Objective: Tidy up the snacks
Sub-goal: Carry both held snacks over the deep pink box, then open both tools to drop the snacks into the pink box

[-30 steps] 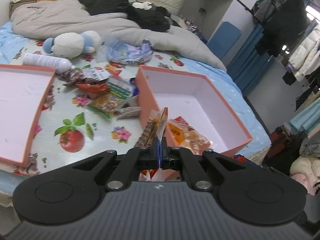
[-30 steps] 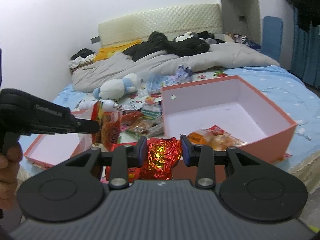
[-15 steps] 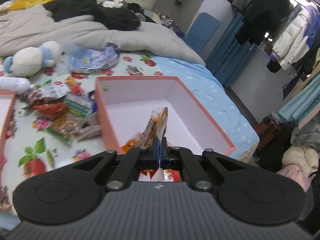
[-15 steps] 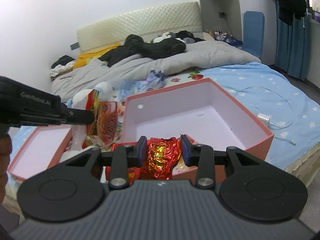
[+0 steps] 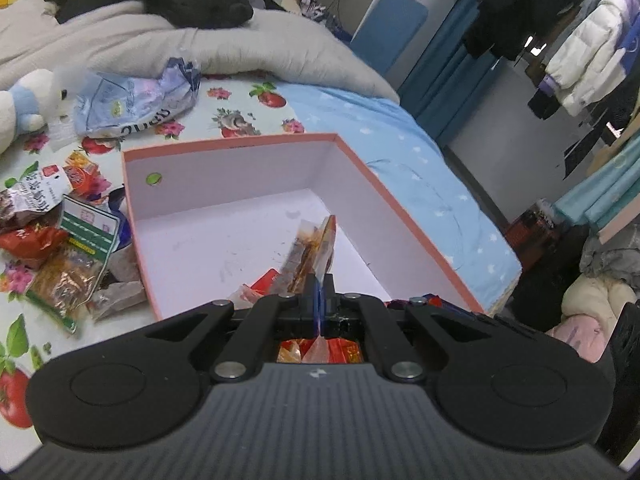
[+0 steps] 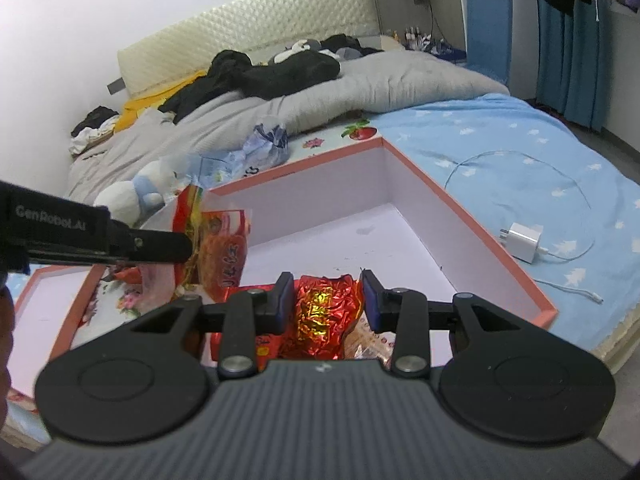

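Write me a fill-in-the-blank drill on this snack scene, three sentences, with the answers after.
1. The right tongs grip a crinkled red foil ____.
2. Both held snacks hang over the open pink ____.
3. The white charger lies on the ____ bedsheet.

Missing words: packet; box; blue

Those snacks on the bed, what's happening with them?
A person is tidying snacks into a big pink box on the bed, with a gripper in each hand. The left gripper is pinched shut on a flat orange snack packet, held over the box. The right gripper squeezes a crinkly red foil packet, also over the box. More snacks lie on the sheet beside the box.
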`<state>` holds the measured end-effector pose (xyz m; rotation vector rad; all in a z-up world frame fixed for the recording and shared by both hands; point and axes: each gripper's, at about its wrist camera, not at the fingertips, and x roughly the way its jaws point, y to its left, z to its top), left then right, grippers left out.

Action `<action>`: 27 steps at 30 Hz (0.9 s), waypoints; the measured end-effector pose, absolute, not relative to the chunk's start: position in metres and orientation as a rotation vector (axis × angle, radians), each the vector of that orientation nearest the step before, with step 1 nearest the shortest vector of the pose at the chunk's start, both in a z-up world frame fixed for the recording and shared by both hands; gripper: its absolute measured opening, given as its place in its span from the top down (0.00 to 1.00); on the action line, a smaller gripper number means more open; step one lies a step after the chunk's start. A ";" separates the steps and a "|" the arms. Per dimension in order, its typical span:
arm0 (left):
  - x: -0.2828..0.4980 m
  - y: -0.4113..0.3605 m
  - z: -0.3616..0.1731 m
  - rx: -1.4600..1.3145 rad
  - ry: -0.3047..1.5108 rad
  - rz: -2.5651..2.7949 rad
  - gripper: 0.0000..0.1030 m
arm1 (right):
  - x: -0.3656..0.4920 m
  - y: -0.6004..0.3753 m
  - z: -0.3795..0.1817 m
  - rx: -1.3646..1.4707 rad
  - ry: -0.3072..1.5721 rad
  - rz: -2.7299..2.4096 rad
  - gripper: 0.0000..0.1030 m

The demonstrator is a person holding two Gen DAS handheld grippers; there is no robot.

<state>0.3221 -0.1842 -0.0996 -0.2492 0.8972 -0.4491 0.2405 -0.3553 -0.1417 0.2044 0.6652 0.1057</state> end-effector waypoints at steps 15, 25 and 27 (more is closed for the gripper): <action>0.372 -0.196 -0.122 -0.096 0.925 -0.407 0.75 | 0.279 -0.369 -0.163 0.256 0.701 0.071 0.41; 0.326 -0.171 -0.085 -0.084 0.839 -0.401 0.63 | 0.241 -0.352 -0.132 0.253 0.632 0.094 0.41; 0.310 -0.165 -0.076 -0.089 0.822 -0.402 0.63 | 0.231 -0.348 -0.125 0.254 0.617 0.105 0.41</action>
